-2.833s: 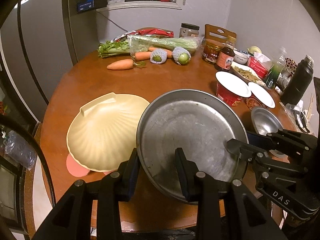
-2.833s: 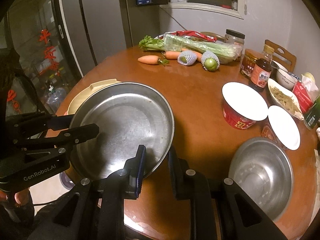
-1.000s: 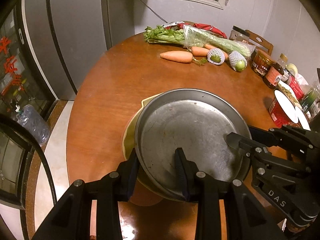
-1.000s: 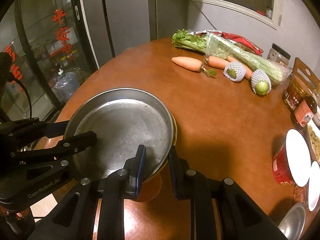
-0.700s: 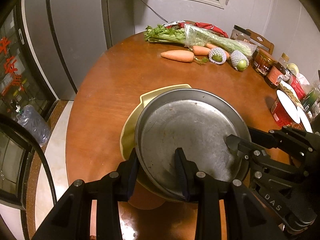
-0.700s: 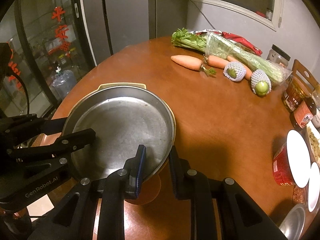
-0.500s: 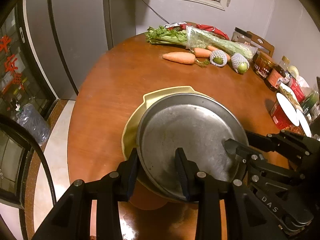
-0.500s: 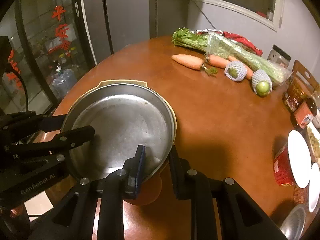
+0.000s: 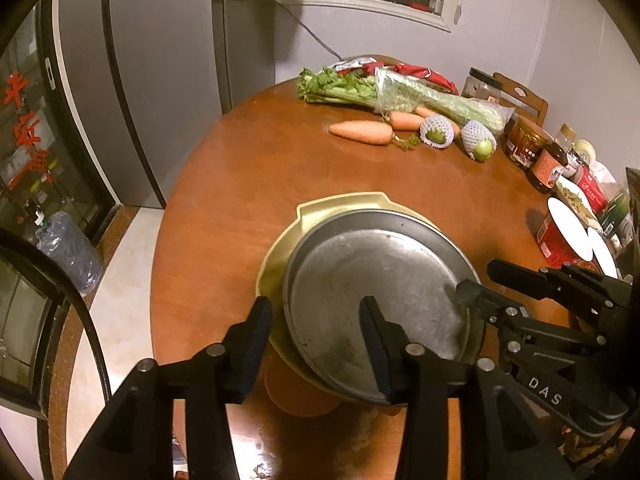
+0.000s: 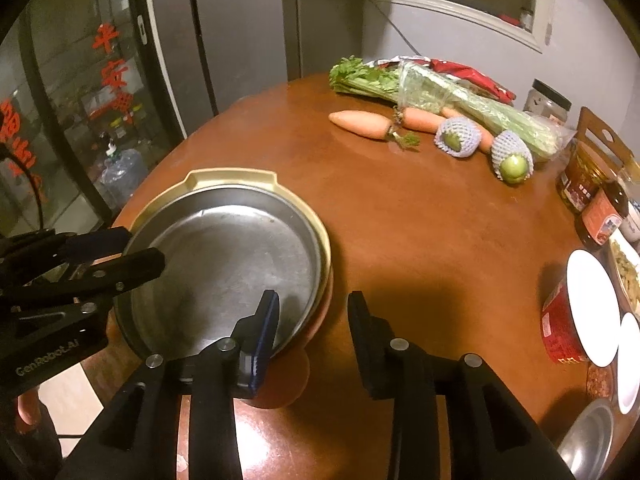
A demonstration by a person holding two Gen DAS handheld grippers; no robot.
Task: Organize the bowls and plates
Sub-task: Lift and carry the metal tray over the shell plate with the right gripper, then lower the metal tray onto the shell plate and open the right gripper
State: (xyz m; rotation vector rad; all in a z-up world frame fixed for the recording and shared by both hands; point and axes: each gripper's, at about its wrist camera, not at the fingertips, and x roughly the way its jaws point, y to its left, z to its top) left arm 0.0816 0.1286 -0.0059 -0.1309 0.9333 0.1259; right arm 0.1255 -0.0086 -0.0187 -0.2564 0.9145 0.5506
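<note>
A round steel plate [image 9: 372, 296] [image 10: 228, 264] rests on a cream shell-shaped plate [image 9: 340, 204] [image 10: 232, 178], with a pink plate [image 9: 296, 396] [image 10: 288, 380] peeking out beneath, near the front edge of the round wooden table [image 9: 248, 184]. My left gripper [image 9: 316, 340] is open, its jaws straddling the steel plate's near-left rim. My right gripper [image 10: 314, 328] is open, its left finger over the steel plate's rim and its right finger over bare table. Each gripper shows in the other's view, the right one [image 9: 472, 284] and the left one [image 10: 140, 252].
Celery [image 9: 400, 92], carrots [image 9: 360, 132] and netted fruit [image 9: 436, 136] lie at the back of the table. Jars, a red cup noodle tub [image 10: 576, 320], white lids and a steel bowl [image 10: 588, 436] crowd the right side. A fridge stands to the left.
Both grippers have opened and let go of the steel plate, which now rests on the cream plate. Earlier they carried it leftward over the table and lowered it.
</note>
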